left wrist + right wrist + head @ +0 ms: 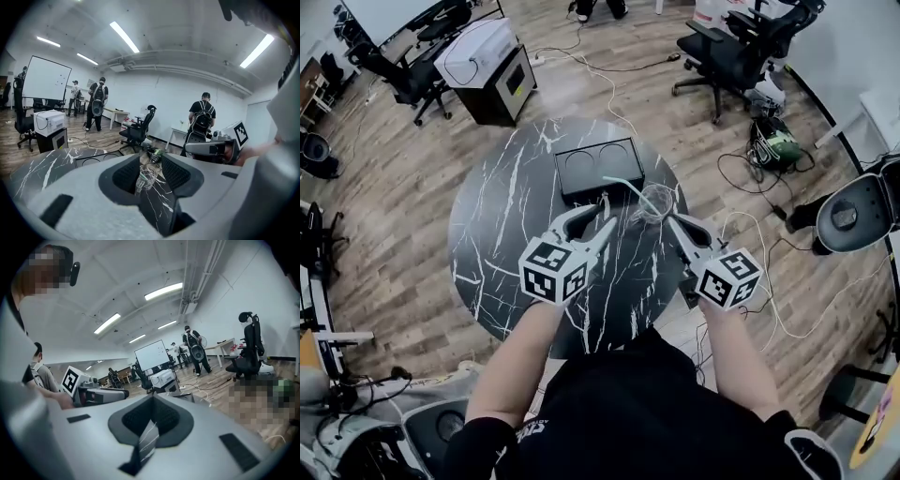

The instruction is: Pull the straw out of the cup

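A clear plastic cup stands on the far right part of a round black marble table. A pale straw leans out of it to the left. My left gripper is open, just left of the cup and below the straw's free end. In the left gripper view the cup shows ahead in the gap of the left gripper, and the pads do not touch it. My right gripper is shut on nothing, its tip close to the cup's right side. In the right gripper view the right gripper has its tips meeting.
A black tray with two round recesses lies behind the cup. A cart with a white box, office chairs and loose cables stand on the wood floor around the table. People stand far back.
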`<state>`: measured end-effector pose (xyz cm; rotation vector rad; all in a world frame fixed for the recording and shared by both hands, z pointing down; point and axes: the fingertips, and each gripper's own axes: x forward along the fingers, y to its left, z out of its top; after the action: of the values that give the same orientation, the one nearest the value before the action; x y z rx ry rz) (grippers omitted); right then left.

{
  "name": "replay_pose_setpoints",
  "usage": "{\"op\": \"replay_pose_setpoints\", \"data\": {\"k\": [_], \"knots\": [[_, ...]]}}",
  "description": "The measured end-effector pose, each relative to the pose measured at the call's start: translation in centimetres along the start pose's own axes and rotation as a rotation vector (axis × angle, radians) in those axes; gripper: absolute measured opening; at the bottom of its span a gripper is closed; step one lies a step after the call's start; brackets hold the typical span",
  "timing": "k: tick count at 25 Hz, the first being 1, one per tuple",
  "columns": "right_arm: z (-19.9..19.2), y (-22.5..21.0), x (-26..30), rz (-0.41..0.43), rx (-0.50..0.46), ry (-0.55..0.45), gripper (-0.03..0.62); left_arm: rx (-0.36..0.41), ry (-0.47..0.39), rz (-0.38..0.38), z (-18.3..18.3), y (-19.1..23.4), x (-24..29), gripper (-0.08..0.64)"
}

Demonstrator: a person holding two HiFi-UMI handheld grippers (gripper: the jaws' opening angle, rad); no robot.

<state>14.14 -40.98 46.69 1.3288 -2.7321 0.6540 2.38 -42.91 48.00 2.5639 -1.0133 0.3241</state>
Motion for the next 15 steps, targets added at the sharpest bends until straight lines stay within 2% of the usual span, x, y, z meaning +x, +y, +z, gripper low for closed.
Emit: {"op": "replay_pose_setpoints", "data": {"k": [7, 15], "knots": [[-1.7, -3.8, 1.1, -0.010, 0.051, 0.027, 0.003, -0.008, 0.091, -0.005, -2.8, 0.8, 5.0, 0.184], [-4.4, -6.9, 2.0, -0.022, 0.086, 0.078, 0.003, -0.048, 0.135, -0.011, -6.3, 2.1, 10.0, 0.213]]}}
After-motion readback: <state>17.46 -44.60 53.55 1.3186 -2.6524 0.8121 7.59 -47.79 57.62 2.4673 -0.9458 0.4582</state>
